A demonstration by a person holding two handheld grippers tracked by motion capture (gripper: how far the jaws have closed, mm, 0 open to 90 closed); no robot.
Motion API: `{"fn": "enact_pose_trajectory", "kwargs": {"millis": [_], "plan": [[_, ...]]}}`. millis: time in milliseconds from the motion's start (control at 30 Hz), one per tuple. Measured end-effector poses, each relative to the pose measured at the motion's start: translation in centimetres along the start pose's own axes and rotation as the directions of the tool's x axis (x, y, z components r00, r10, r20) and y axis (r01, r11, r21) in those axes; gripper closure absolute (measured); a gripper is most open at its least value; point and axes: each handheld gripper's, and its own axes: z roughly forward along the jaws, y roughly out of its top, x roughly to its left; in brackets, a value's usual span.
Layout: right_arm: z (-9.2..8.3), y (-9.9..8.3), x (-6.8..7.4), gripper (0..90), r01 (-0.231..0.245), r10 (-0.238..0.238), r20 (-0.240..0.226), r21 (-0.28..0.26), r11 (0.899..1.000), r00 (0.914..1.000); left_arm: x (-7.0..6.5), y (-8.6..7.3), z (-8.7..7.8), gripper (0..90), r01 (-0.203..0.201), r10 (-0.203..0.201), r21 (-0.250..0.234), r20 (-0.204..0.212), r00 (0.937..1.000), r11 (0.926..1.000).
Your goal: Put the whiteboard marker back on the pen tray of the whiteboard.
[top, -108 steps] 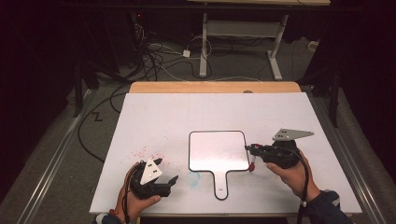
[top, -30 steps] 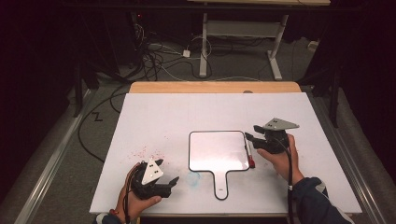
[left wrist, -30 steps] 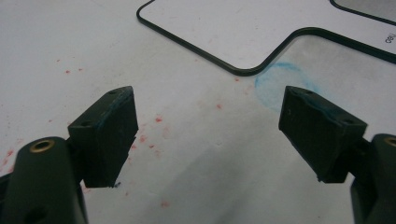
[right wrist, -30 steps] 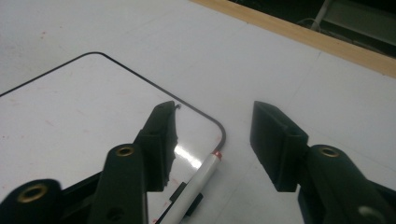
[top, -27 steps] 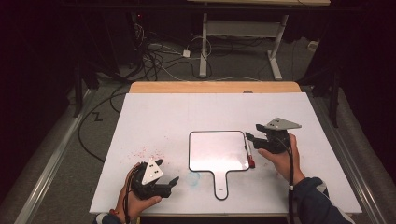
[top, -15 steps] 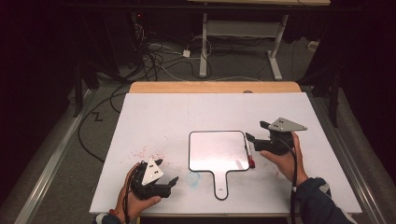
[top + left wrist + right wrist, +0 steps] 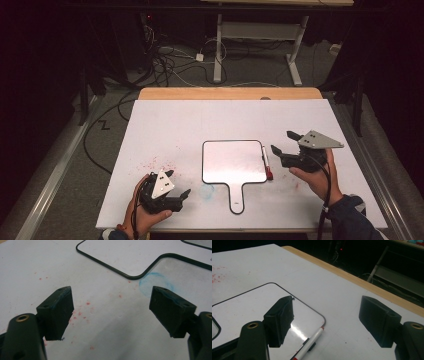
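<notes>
A small white board with a black rim and a handle (image 7: 233, 162) lies flat in the middle of the white table. A white marker with a red end (image 7: 266, 164) lies along the board's right edge, and shows too as the marker (image 7: 310, 343) below my right jaws. My right gripper (image 7: 283, 141) hovers just right of the marker. Its jaws have just been opening, and they stand wide apart with nothing between them (image 7: 325, 320). My left gripper (image 7: 178, 182) rests open near the front left, with bare table between its pads (image 7: 111, 312).
Red specks (image 7: 160, 162) dot the table's left part. A blue smudge (image 7: 155, 282) lies by the board's handle. A wooden strip (image 7: 230, 93) runs along the table's far edge. Cables and a desk frame (image 7: 220, 45) stand on the floor beyond.
My right gripper has drawn back to the right and upward from the board's edge, leaving the marker lying there. The left gripper has stayed put.
</notes>
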Motion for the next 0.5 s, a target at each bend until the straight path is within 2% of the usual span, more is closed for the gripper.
{"fn": "enact_pose_trajectory", "kwargs": {"millis": [500], "plan": [[-2.6, -0.9, 0.1, 28.3, 0.021, -0.021, 0.009, -0.015, 1.0, 0.9997, 0.0, 0.0, 0.0, 18.7, -0.004, 0.005, 0.004, -0.004, 1.0, 1.0]]}}
